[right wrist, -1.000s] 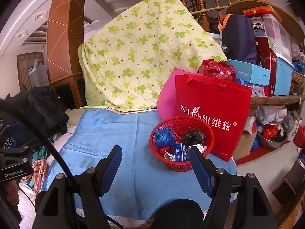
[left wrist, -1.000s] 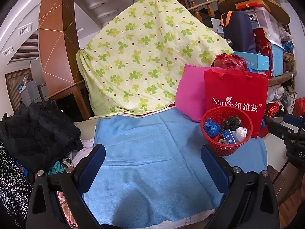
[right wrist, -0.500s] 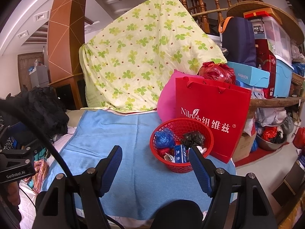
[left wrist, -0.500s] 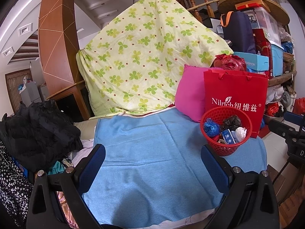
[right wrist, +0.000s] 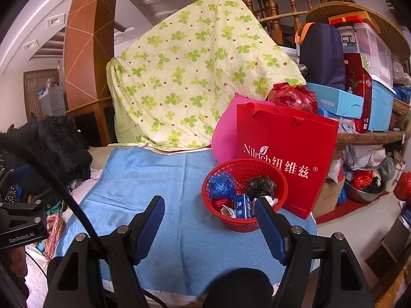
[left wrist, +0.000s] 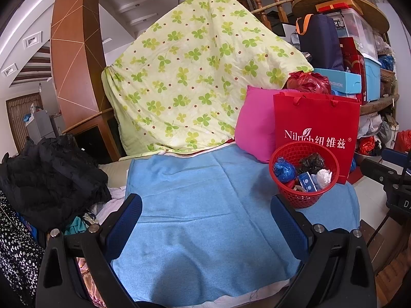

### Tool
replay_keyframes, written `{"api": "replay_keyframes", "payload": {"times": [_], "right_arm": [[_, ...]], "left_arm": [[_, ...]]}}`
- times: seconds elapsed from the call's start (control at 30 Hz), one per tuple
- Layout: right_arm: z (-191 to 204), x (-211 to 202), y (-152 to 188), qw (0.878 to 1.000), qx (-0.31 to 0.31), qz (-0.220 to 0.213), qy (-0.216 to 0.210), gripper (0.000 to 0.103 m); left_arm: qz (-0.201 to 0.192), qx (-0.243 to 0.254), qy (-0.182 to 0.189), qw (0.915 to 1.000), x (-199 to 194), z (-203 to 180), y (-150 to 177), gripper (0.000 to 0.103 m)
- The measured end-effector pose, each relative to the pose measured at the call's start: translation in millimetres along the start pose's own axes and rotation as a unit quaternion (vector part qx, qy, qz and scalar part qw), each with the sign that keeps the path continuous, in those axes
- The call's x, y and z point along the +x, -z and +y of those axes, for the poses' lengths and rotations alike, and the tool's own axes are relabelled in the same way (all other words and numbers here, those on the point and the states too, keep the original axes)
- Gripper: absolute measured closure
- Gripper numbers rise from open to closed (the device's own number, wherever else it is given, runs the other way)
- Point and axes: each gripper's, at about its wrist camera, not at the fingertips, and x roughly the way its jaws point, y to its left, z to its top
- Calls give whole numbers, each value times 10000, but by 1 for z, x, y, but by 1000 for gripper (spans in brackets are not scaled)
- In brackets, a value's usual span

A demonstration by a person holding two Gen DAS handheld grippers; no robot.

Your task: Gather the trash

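Red basket (right wrist: pixel 244 192) sits on cloth (right wrist: pixel 167 205), trash (right wrist: pixel 241 192) already inside, likely the collection point. Left gripper (left wrist: pixel 205 218) and right gripper (right wrist: pixel 209 218) hover before basket, jaws apart, empty.

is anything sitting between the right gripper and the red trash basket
Nothing visible does. Only bare blue cloth lies between the open right gripper and the red basket, which sits just ahead by the right-hand jaw, already holding crumpled trash.

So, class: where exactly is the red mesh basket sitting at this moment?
In both wrist views the red mesh basket sits at the right of the blue cloth, directly in front of the red paper bag and beside the pink cushion.
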Motion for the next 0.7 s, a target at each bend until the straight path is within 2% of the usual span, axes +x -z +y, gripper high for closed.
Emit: {"api": "replay_keyframes", "payload": {"times": [0.7], "right_arm": [[3,-1,-5,10000,-41,-1,-20,27]], "left_arm": [[1,4,-2,10000,1,-1,-1,3]]}}
